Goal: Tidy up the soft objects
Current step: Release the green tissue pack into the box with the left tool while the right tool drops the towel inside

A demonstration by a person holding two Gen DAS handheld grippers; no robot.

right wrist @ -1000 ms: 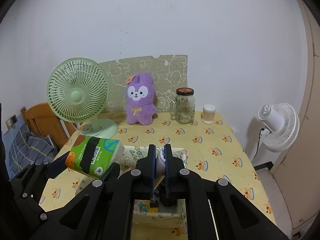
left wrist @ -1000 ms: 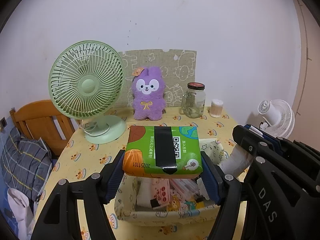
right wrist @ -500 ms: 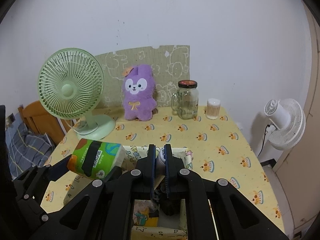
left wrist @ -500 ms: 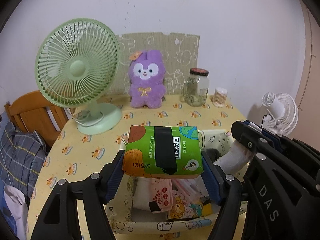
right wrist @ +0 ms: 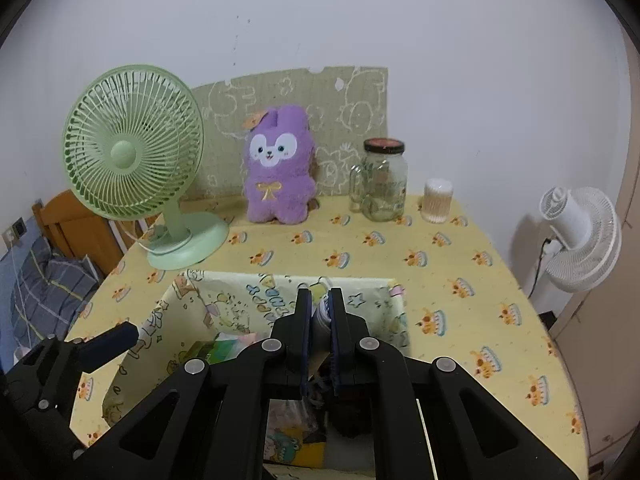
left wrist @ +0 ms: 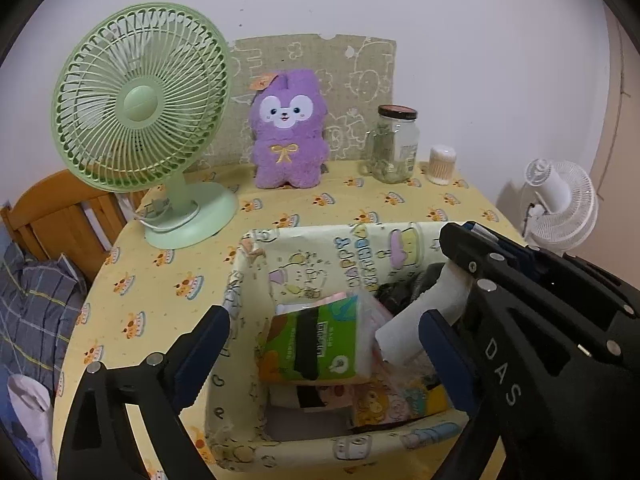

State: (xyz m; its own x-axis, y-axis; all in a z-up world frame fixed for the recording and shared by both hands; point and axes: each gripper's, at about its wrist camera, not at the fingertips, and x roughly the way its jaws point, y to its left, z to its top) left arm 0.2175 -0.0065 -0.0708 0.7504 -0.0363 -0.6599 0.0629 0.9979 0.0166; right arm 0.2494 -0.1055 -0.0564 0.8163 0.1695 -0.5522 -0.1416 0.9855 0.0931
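Tissue pack (left wrist: 316,344), green and orange, lies inside the patterned fabric basket (left wrist: 256,264) on the yellow surface (left wrist: 160,280), resting on other soft packets. My left hand-held gripper (left wrist: 324,340) hangs over the basket, its jaws opening wide on either side of the pack without touching it. My right hand-held gripper (right wrist: 320,312) is clamped nearly closed on a white roll (left wrist: 424,312) above the basket's right side. A purple plush toy (right wrist: 278,168), green fan (right wrist: 132,152) and glass jar (right wrist: 380,184) stand behind.
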